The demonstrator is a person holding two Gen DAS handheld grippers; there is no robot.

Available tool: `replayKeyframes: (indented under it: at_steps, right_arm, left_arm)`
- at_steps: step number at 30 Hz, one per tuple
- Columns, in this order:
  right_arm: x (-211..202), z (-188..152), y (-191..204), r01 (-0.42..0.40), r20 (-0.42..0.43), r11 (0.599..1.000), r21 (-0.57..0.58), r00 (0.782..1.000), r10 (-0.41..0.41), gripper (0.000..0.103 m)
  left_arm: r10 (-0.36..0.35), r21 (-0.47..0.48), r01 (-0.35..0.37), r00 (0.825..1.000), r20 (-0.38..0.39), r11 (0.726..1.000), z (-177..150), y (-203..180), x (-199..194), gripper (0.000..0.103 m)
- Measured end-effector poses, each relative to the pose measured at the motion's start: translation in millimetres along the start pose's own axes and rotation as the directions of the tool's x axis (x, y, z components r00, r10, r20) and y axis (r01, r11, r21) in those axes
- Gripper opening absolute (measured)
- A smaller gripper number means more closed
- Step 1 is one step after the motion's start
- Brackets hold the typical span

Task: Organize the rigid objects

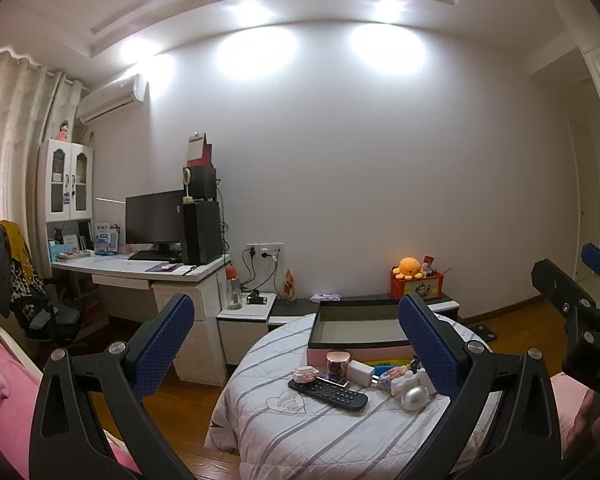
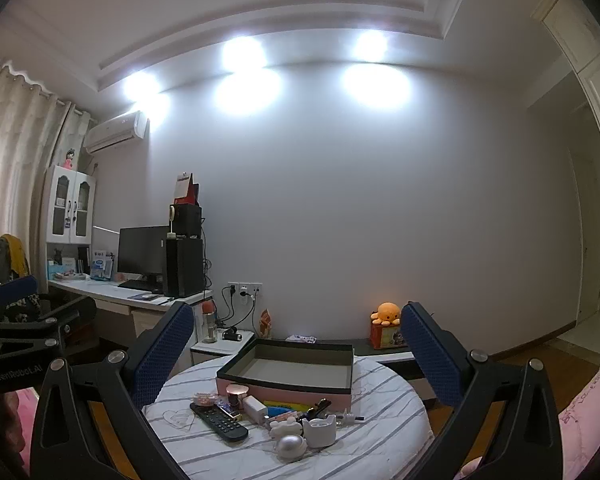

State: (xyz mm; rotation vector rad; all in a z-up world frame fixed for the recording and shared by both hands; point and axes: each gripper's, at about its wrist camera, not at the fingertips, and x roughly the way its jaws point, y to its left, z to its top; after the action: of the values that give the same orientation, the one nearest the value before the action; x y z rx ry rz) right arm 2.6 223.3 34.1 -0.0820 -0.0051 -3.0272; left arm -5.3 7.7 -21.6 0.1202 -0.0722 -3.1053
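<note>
A round table with a striped white cover (image 1: 300, 432) (image 2: 372, 444) carries an empty pink box with a dark rim (image 1: 356, 330) (image 2: 288, 372). In front of the box lie a black remote (image 1: 328, 392) (image 2: 219, 424), a white charger block (image 1: 360, 372) (image 2: 255, 405), a small candle jar (image 1: 337, 361) (image 2: 236, 394), a silver egg-shaped thing (image 1: 415, 398) (image 2: 291, 446), a white cup (image 2: 319, 432) and several small items. My left gripper (image 1: 296, 344) and right gripper (image 2: 298, 352) both hang open, short of the table, holding nothing.
A white desk (image 1: 140, 272) with a monitor (image 1: 154, 218) and a computer tower stands at the left, with a draped chair (image 1: 16, 276) beside it. A low dark bench along the wall bears an orange plush (image 1: 410, 268) (image 2: 387, 313). Pink bedding (image 1: 0, 392) lies left.
</note>
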Motion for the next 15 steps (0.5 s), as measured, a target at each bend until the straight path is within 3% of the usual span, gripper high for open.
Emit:
replayKeyframes:
  at_steps: [15]
  right_arm:
    - [5.8, -8.7, -3.9, -0.009, -0.012, 1.0, -0.004, 1.0, 0.009, 0.103]
  left_arm:
    - [-0.004, 0.013, 0.004, 1.0, -0.011, 1.0, -5.1, -1.5, 2.5, 0.103]
